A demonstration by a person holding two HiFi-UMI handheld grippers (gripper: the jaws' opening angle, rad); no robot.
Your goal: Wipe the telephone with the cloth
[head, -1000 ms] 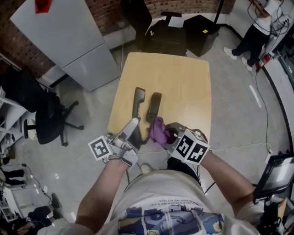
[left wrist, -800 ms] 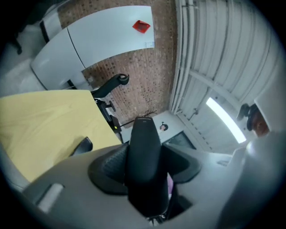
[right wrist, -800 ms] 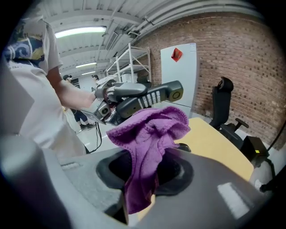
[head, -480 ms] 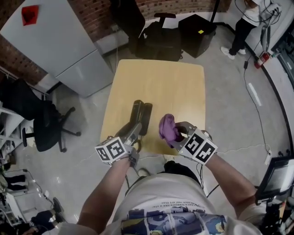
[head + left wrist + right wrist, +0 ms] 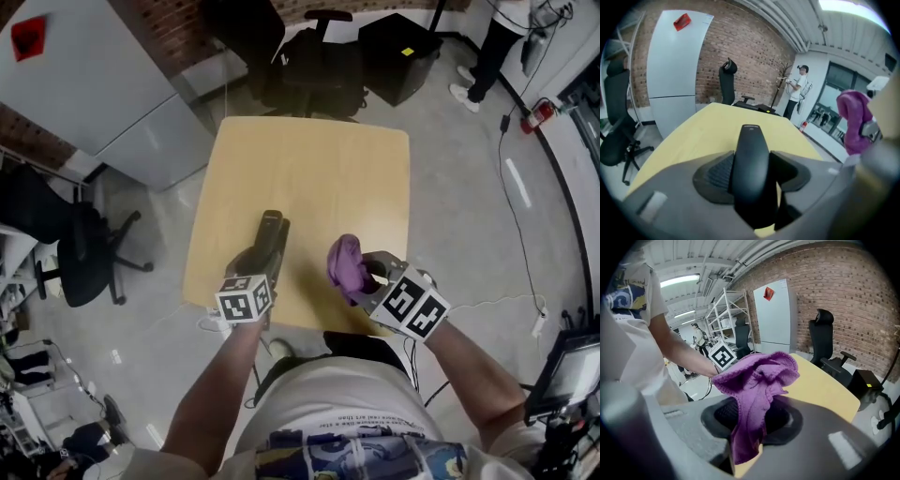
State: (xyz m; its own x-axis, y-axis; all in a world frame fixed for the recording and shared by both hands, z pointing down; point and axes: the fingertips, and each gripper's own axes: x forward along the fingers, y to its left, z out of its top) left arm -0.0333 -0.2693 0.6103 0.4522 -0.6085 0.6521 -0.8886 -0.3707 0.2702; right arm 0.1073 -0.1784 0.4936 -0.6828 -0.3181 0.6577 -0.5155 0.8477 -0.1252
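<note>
Far left: a tall grey cabinet [image 5: 112,84] bearing a red sticker stands against the brick wall [image 5: 754,51]. A black office chair [image 5: 56,234] sits on the floor below it, off the left edge of the tabletop.

Centre: a square, pale wooden tabletop [image 5: 309,169].

Left of centre: the left gripper [image 5: 258,262] reaches in over the near edge, its marker cube [image 5: 246,298] just off that edge. In the left gripper view both pads are closed against the sides of the black telephone [image 5: 751,150], which runs out from the jaws toward the far edge. From the head view the telephone [image 5: 270,234] lies over the left half of the tabletop, closer to the near edge than to the far one. Whether it rests on the wood or hangs just above it cannot be told.

Right of centre: the right gripper [image 5: 366,281] is clamped on a bunched purple cloth [image 5: 345,264], held over the tabletop near the near right corner. The cloth is apart from the telephone, with bare wood between them. In the right gripper view the cloth [image 5: 759,380] is pinched between the pads, folds rising above the jaws and one end hanging below.

Far right: a person [image 5: 492,47] stands on the floor, well apart from the tabletop.
</note>
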